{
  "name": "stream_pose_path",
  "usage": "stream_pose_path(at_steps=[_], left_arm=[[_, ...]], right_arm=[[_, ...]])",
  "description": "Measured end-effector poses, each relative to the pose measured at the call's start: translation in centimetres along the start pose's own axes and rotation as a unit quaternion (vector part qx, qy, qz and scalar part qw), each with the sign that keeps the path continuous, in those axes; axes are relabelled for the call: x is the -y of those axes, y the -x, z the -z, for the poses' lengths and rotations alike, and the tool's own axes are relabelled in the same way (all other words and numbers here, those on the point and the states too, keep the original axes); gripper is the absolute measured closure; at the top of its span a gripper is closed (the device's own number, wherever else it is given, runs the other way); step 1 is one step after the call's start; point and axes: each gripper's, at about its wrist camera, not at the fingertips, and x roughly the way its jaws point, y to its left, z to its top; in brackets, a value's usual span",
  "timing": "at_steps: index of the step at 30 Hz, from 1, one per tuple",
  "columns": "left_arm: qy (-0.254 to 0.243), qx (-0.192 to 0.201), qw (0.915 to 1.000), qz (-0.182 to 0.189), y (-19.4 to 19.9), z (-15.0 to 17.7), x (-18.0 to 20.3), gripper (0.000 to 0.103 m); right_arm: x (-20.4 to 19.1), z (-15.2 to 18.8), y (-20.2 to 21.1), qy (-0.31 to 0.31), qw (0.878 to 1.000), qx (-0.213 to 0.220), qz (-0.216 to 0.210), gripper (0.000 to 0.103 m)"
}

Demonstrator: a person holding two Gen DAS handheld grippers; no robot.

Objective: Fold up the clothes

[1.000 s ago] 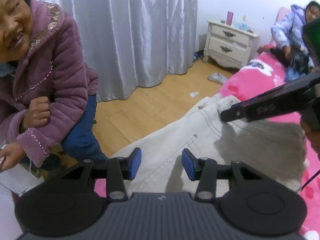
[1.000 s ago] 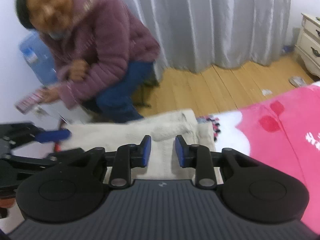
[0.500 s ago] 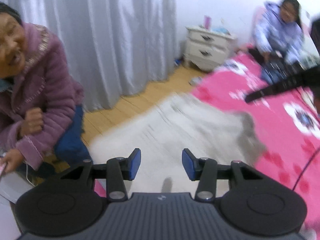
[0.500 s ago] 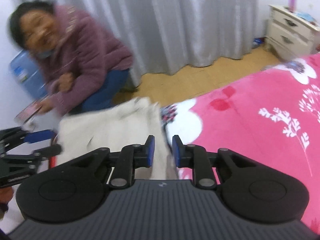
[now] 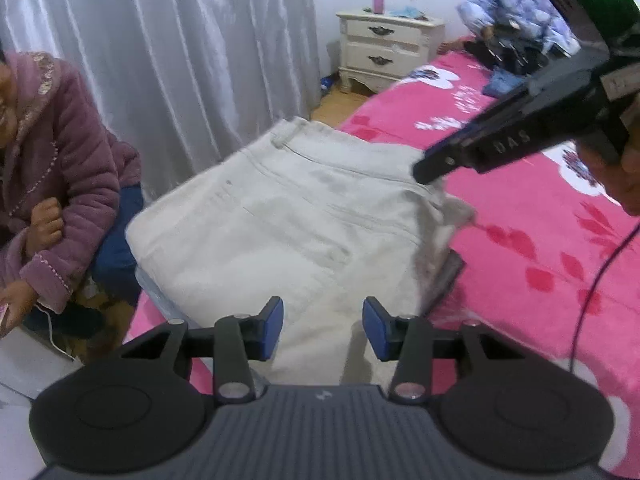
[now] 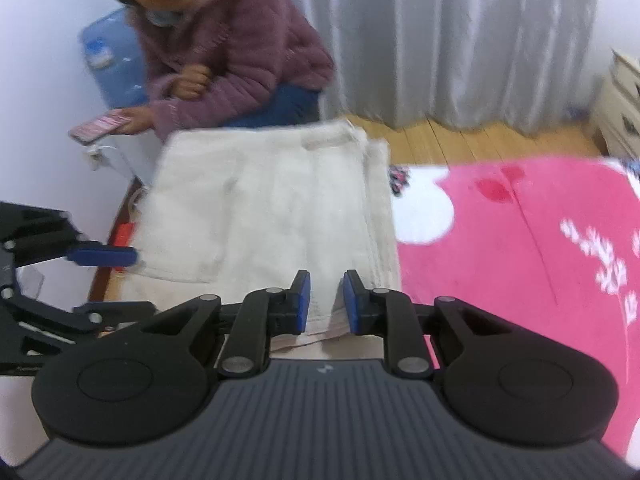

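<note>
Left gripper (image 5: 322,329) hovers low over the near edge of the beige trousers (image 5: 280,216), its blue pads (image 5: 273,328) set well apart with cloth showing in the gap and nothing held. Right gripper (image 6: 325,301) sits at the trousers' near right corner with its pads (image 6: 302,300) only a narrow gap apart; whether they pinch the folded edge beneath cannot be told, since the fingers hide the contact. From the left wrist view the right gripper reaches in from the right, its tip at the trousers' right side seam.

The trousers lie folded at the left edge of the bed, on the pink floral blanket (image 5: 540,240), waistband toward the far side. A dark flat thing pokes out from under their right edge, too hidden to name.

Beyond the bed's left edge sits a woman in a purple quilted jacket (image 6: 236,44), her face cut off in the left view. A grey curtain (image 5: 180,60) hangs behind, with a cream nightstand (image 5: 384,50) far right and a person in a pale blue coat (image 5: 516,12) seated on the bed. Motion blur softens the right view.
</note>
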Motion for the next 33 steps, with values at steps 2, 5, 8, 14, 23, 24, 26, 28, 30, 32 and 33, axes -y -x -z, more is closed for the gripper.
stream_pose_path(at_steps=[2,5,8,14,23,24,26,28,30,32,33], left_arm=[[-0.012,-0.022,0.9997,-0.005,-0.6,0.8,1.0,0.057],[-0.045,-0.032,0.9978,-0.036,-2.0,1.6,2.9,0.053],[-0.037,-0.028,0.9981,-0.04,-2.5,1.5,3.3,0.045],[0.03,-0.008,0.9993,-0.022,-0.7,1.0,1.7,0.052],[0.103,-0.029,0.9942,0.003,-1.9,2.3,2.1,0.054],[0.117,-0.031,0.9926,0.007,-2.0,2.8,2.0,0.054],[0.148,-0.03,0.9883,0.019,-1.9,3.6,1.4,0.054],[0.179,-0.026,0.9831,0.03,-1.8,4.4,0.8,0.054],[0.206,-0.016,0.9777,0.037,-1.1,4.8,0.1,0.055],[0.232,-0.001,0.9719,0.042,-0.1,5.0,-0.8,0.055],[0.243,0.009,0.9691,0.038,0.5,5.3,-1.4,0.055]], right_arm=[[-0.5,0.3,-0.1,0.012,1.0,-0.002,-0.001,0.086],[-1.1,1.1,-1.1,0.03,0.999,-0.008,0.007,0.086],[-1.5,1.0,-0.9,0.03,0.999,-0.005,0.013,0.086],[-2.2,-0.8,2.3,0.019,0.999,0.029,0.013,0.085],[-3.3,-3.7,-1.7,0.041,0.998,0.029,0.022,0.085],[-3.6,-4.3,-1.6,0.042,0.998,0.033,0.014,0.085],[-4.3,-5.5,-1.3,0.044,0.998,0.039,-0.001,0.085],[-5.1,-6.7,-1.2,0.051,0.997,0.044,-0.025,0.085],[-6.9,-8.1,-2.9,0.088,0.994,0.031,-0.063,0.085],[-8.8,-9.3,-4.9,0.128,0.988,0.014,-0.088,0.085],[-9.6,-9.8,-6.0,0.147,0.985,0.007,-0.086,0.085]])
